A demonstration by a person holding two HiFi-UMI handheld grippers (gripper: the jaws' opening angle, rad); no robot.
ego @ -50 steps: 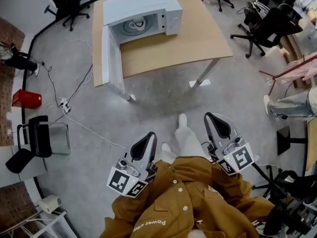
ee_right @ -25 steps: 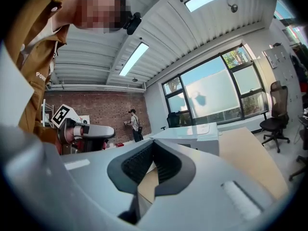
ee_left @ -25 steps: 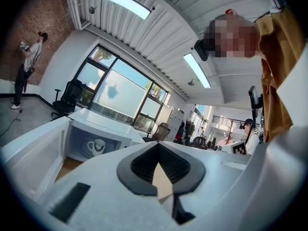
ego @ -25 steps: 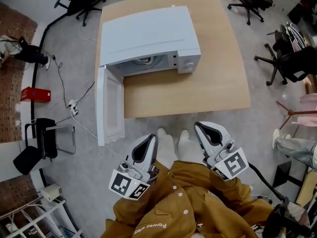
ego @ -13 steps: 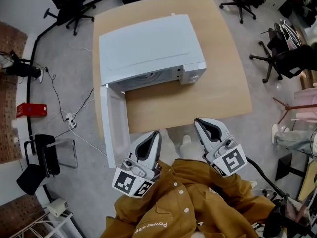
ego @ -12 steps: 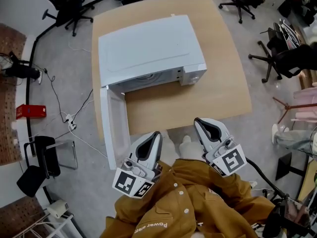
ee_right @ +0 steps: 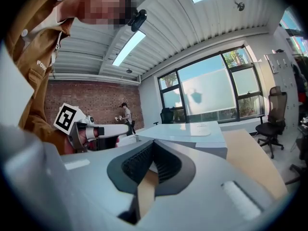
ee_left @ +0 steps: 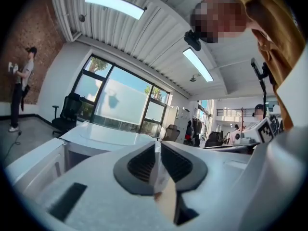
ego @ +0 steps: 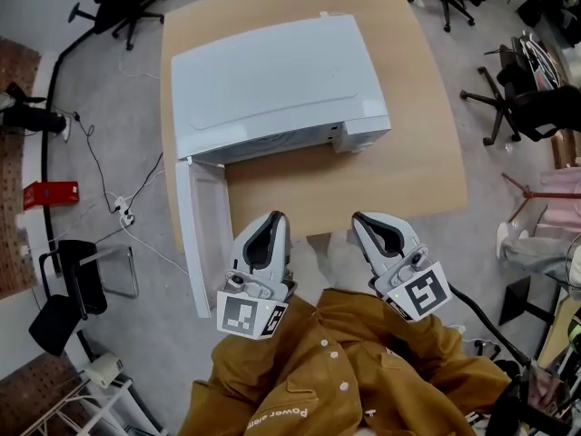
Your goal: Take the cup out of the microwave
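L tool (ego: 271, 218) & R tool (ego: 364, 219) both pinched together, empty; microwave (ego: 272, 75) roof hides its inside, door (ego: 196, 234) open.

Wears mustard-brown jacket (ego: 363, 380) w/ matching buttons (ego: 329, 354), white "Power" lettering (ego: 277, 413) on front. Fitted w/ left gripper (ego: 270, 218) & right gripper (ego: 365, 220) in pale grey plastic, black ribbed pads (ee_left: 139, 165), each w/ cube (ego: 250, 314) of blk/wht square markers at rear. Has black cable (ego: 477, 314) off right one.
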